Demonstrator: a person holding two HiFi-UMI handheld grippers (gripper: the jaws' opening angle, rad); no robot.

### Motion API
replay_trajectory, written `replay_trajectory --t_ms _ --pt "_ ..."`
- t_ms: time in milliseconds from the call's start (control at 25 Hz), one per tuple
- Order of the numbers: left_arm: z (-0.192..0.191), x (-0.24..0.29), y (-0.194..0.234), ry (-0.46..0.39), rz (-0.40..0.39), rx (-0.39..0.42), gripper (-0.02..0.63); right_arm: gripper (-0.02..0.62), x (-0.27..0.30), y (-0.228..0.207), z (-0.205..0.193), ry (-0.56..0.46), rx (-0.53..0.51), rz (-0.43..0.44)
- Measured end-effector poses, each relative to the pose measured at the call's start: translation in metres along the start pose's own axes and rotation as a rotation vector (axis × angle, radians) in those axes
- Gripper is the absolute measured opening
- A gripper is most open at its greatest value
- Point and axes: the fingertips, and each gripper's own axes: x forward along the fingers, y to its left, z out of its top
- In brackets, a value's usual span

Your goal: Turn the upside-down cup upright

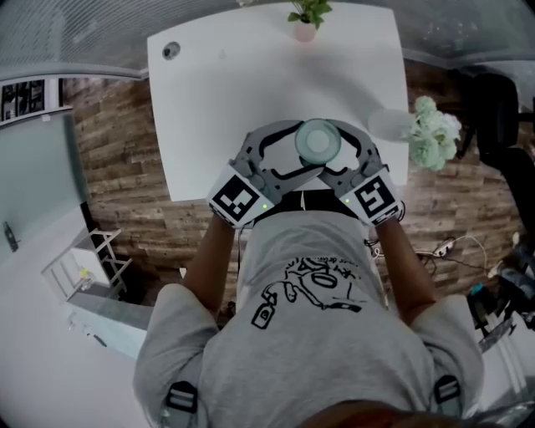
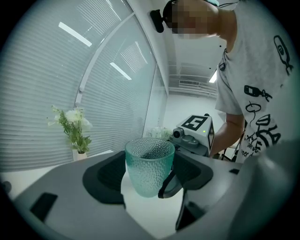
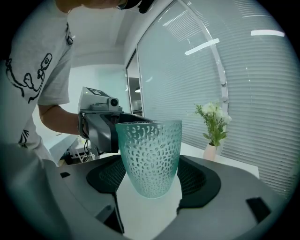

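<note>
2 clamp upright cup point(image 1: 318, 140): left claw point(image 2: 150, 174), right claw point(image 3: 152, 180) | dimples: gripper views only

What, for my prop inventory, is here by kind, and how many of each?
teal cup: 1
grippers: 2, left gripper and right gripper
plants: 2, potted plant and white flowers
table: 1
Total: 6
</note>
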Motion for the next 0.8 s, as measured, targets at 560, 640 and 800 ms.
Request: replay_trajectory --t_ms 560,640,800 --pt "-0.057 0.014 0.011 0.092 -0.009 -0.012 0.321 0.345 0.023 -0.004 -0.055 0.074 0.06 0.027" --pt "-0.064 0.016 0.012 0.094 -0.007 -0.017 0.321 0.345 0.026 -0.004 -0.062 0.078 0.058 0.031" --pt "-0.078 0.017 0.017 0.092 -0.001 -0.023 0.319 0.345 0.034 -0.006 -0.075 0.09 0.061 0.032"
